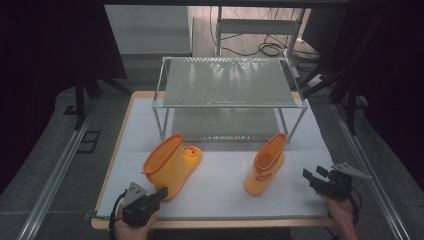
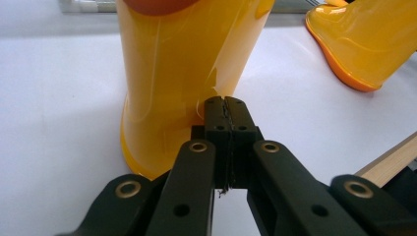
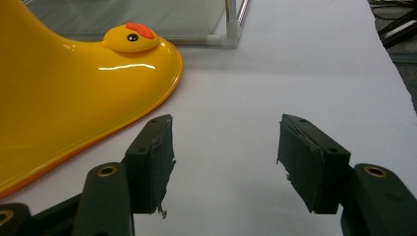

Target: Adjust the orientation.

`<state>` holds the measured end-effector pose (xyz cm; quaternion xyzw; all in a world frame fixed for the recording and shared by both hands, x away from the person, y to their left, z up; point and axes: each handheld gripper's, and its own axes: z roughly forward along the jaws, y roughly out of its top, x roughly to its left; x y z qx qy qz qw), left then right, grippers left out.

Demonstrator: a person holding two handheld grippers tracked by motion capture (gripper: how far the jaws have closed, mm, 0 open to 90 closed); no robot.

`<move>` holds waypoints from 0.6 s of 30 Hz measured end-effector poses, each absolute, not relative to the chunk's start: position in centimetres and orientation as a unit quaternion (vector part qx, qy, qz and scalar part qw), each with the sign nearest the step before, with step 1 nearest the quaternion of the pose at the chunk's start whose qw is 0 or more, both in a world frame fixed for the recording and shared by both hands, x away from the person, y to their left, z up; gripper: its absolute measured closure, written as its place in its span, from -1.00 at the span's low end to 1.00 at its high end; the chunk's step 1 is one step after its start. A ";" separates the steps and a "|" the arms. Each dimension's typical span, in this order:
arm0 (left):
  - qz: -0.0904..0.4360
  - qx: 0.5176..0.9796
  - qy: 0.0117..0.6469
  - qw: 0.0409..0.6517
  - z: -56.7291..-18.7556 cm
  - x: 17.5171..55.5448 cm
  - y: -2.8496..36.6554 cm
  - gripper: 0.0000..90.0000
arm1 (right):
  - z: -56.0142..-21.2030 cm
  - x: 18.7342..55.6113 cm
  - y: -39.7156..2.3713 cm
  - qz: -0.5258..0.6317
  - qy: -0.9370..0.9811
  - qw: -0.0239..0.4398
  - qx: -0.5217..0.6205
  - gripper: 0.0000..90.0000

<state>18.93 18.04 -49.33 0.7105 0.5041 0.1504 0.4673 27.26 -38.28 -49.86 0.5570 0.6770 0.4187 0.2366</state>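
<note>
**Two yellow boots waiting in front of a wire shelf**

White sheeting covers the table [image 1: 220, 200], which stands in a dim room with dark curtains at the sides and cables on the floor behind. At the table's far half stands a metal shelf [image 1: 227, 82] with a grey top and a lower deck, likely where the boots are meant to go.

Both yellow rubber boots lie tipped over, openings toward the shelf side. The left boot [image 1: 170, 165], with a duck face on its toe, lies at the near left; the right boot [image 1: 265, 165] lies near the middle right, well apart from it.

The left gripper [image 1: 161, 194] has its jaws pressed together with nothing between them, and its tip rests against the sole end of the left boot [image 2: 177, 73], seemingly to nudge or steady it rather than grasp it. The right gripper [image 1: 314, 176] waits near the right boot [image 3: 59, 103] with jaws spread wide and empty, probably ready to take hold of it.

No brand, label or writing can be read anywhere.
</note>
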 end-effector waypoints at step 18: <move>0.089 0.780 0.423 0.452 -49.4 19.4 12.3 0.81 | -50.0 27.3 -38.5 0.419 0.675 0.235 0.560 -0.16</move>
